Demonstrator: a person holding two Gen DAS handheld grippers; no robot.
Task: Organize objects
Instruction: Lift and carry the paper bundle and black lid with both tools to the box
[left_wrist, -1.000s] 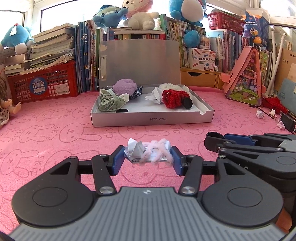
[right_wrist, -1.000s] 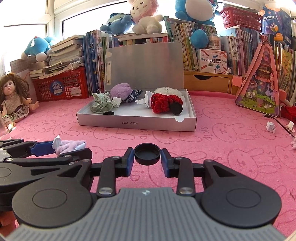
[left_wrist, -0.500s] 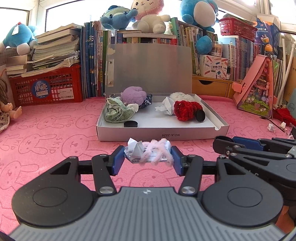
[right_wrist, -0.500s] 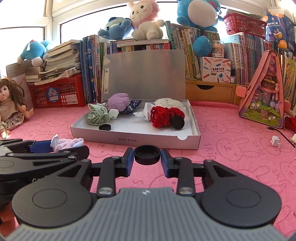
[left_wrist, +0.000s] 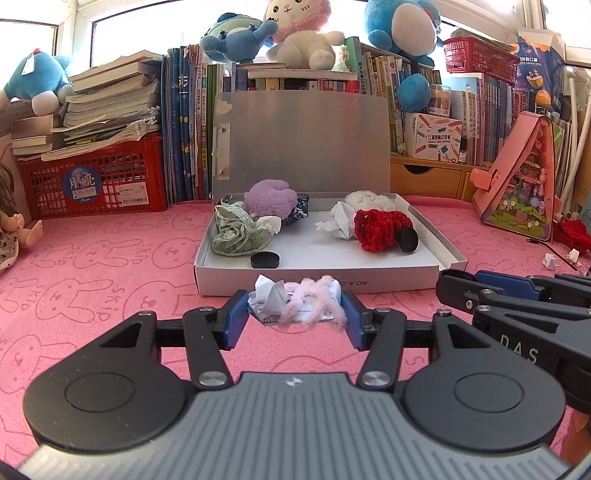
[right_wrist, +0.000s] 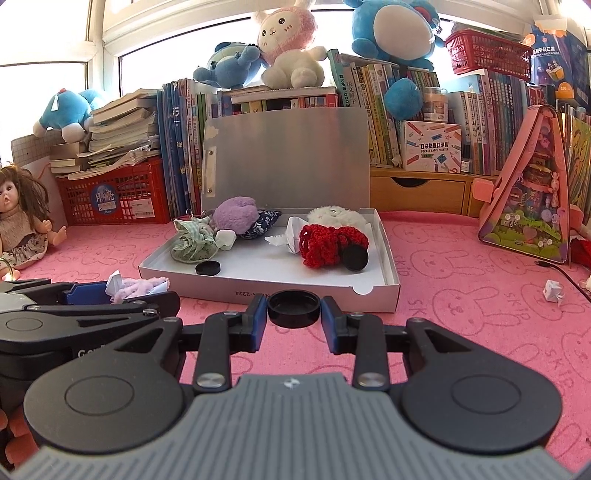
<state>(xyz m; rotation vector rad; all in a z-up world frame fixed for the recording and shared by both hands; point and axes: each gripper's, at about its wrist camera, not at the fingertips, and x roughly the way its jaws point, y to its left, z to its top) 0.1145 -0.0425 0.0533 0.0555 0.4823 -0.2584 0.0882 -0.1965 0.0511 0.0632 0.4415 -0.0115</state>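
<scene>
Several soft items and two black caps already lie in the grey box (left_wrist: 317, 286), marked "NO.A-2…", while the left tool (left_wrist: 295, 308) grips a pink-yarn-and-paper bundle (left_wrist: 299, 302) just before its front wall. From the right wrist, the right tool (right_wrist: 293, 314) clamps a black cap (right_wrist: 293, 303) near the same wall, reading "NO.A-2224"; a paper scrap (right_wrist: 553, 290) remains on the pink desk (right_wrist: 461, 280), so I judge sorting mostly done.

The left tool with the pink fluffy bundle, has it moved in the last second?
Yes. The left tool has come forward toward the shallow white cardboard box, whose front wall now sits just beyond the pink fluffy bundle.
</scene>
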